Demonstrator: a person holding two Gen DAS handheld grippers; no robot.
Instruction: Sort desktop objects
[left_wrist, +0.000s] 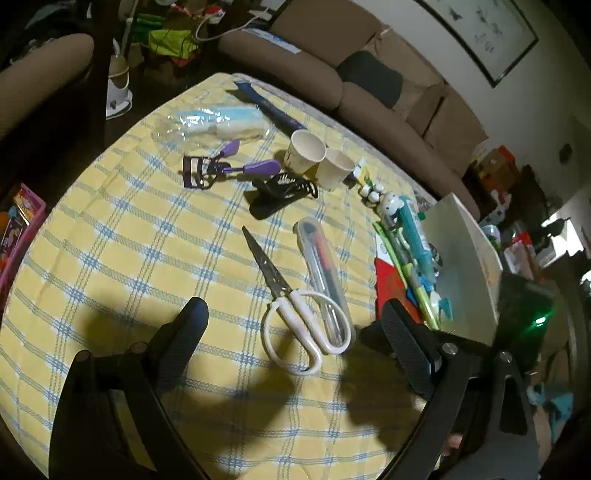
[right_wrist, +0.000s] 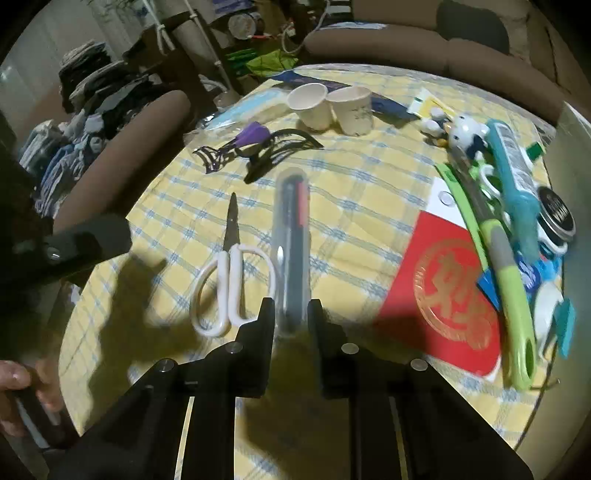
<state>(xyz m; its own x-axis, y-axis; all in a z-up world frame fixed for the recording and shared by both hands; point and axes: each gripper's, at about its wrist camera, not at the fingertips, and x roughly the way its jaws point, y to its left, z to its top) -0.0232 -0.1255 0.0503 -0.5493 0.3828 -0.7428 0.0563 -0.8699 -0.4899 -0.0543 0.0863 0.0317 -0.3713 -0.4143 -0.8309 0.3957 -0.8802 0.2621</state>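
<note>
clear pen case (right_wrist: 291, 254) lay mid-tabletop (right_wrist: 369, 184), beside white scissors (right_wrist: 232, 280) | right gripper (right_wrist: 291, 314) clamped on its near end | left gripper (left_wrist: 295, 328) gaped, empty | advice: lift level, end grip could pivot

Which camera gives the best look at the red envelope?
The right wrist view: the red envelope lies nearly whole, gold emblem showing, only its right edge under a green pen. The left wrist view shows just a red sliver, mostly hidden behind the left gripper's finger and the pens.
</note>
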